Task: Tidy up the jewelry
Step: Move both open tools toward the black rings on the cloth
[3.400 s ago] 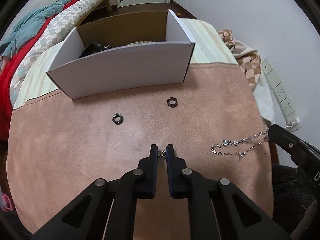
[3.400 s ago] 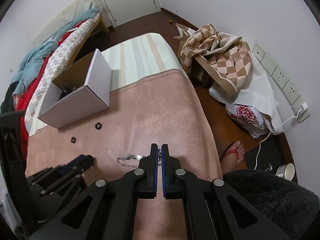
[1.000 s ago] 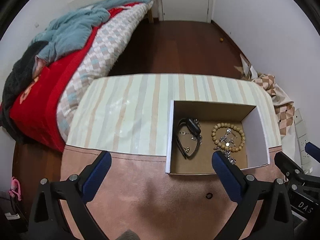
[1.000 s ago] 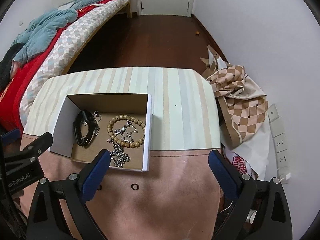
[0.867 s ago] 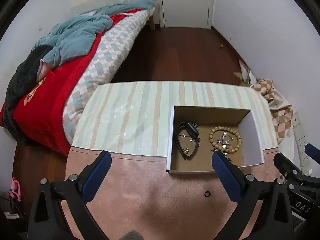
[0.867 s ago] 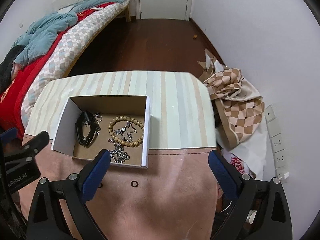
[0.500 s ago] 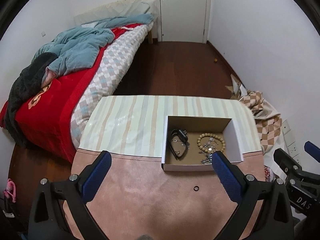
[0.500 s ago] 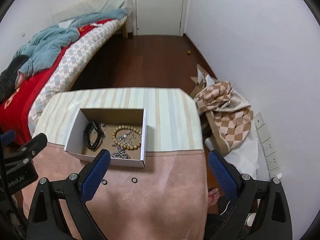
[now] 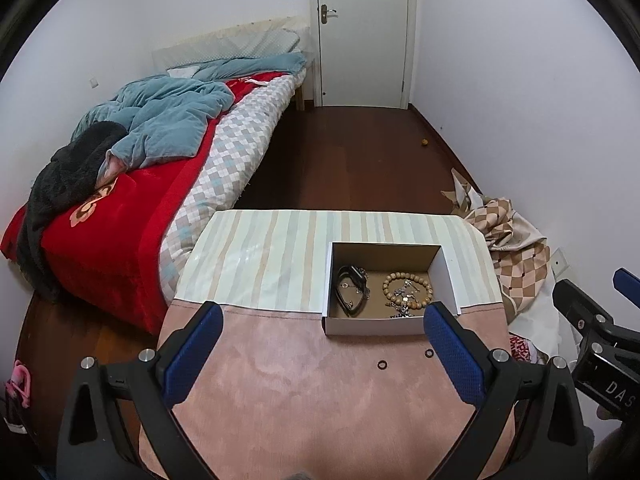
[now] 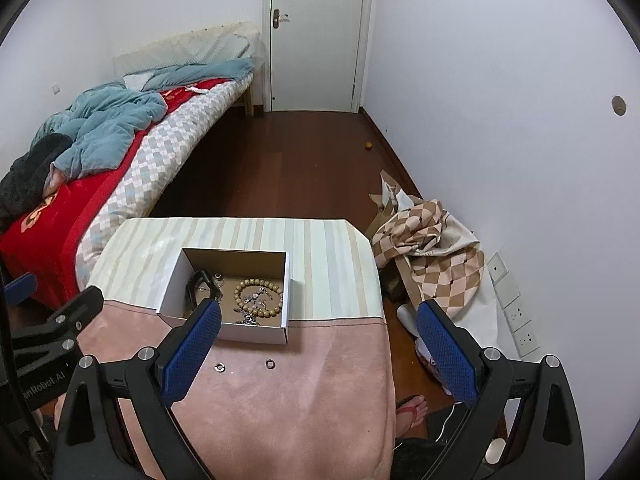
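a: where do we stand with the left gripper [image 9: 320, 334]?

b: we hold it high over the counter [image 9: 304, 404], its jaws spread wide apart with nothing between them. the blue pads [image 9: 192, 354] face each other across the pink cloth.

a: and the right gripper [image 10: 318, 336]?

b: the same; jaws wide apart and bare, raised over the near end of the counter. we see its black frame at the right edge of the left view too.

a: where is the jewelry?

b: most of it lies in the box [image 9: 376, 327], which sits where the pink cloth meets the striped cloth [image 9: 264, 260]. inside we see a black strap [image 9: 349, 291] on the left, a bead bracelet [image 9: 408, 290] on the right, and a silver chain [image 10: 250, 312] across and in front of the beads.

a: anything outside the box?

b: two small rings [image 10: 244, 365] lie on the pink cloth just in front of the box, a little apart from each other and touching neither gripper.

a: and around us?

b: a bed [image 9: 140, 208] with a red cover and a blue quilt [image 9: 168, 116] to the left, a checked cloth [image 10: 432, 256] heaped on the floor by the right wall, and a white door [image 10: 318, 32] at the far end.
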Motion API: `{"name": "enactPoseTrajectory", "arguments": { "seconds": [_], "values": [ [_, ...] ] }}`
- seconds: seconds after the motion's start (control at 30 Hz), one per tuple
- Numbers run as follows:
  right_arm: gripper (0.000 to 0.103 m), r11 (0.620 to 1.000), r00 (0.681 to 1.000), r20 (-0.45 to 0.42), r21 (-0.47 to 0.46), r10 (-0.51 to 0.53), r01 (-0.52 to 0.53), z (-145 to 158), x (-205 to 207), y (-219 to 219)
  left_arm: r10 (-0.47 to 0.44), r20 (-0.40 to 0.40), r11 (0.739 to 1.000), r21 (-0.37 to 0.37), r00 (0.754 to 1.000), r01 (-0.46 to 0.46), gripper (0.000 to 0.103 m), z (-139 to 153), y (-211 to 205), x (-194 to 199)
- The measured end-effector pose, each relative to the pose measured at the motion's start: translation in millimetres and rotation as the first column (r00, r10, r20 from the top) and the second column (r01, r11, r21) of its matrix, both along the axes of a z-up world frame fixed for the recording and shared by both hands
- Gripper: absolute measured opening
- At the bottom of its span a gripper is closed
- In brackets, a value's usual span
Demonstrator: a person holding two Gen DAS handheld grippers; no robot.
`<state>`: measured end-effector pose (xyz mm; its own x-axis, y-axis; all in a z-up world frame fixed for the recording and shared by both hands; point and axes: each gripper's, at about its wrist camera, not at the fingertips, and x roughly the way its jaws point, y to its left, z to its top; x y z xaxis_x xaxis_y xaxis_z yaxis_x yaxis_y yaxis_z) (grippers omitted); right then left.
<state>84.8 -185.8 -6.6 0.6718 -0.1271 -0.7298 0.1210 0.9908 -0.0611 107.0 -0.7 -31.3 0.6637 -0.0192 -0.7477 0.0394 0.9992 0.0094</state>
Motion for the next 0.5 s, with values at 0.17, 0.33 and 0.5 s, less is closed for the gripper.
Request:
{"name": "enactPoseTrajectory", "arguments": {
  "seconds": [0.17, 0.33, 0.5],
  "values": [
    [0.099, 1.0, 1.0, 0.016, 0.019, 0.001, -0.001, 5, -10, 0, 0.021, 0.014, 1.0, 0.005, 1.0, -0.021, 0.102, 0, 0, -7],
    [0.1, 0.997, 1.0, 0.0, 0.077, 0.017, -0.017, -15, -10, -4, 0.051, 0.005, 0.999, 0.009, 0.999, -0.051, 0.102, -21, 1, -5],
    [0.099, 0.991, 0.997, -0.071, 0.135, 0.02, -0.011, -79, 2, -14, 0.103, -0.106, 0.994, 0.056, 0.989, -0.097, 0.103, -82, 6, 10]
  ]
}}
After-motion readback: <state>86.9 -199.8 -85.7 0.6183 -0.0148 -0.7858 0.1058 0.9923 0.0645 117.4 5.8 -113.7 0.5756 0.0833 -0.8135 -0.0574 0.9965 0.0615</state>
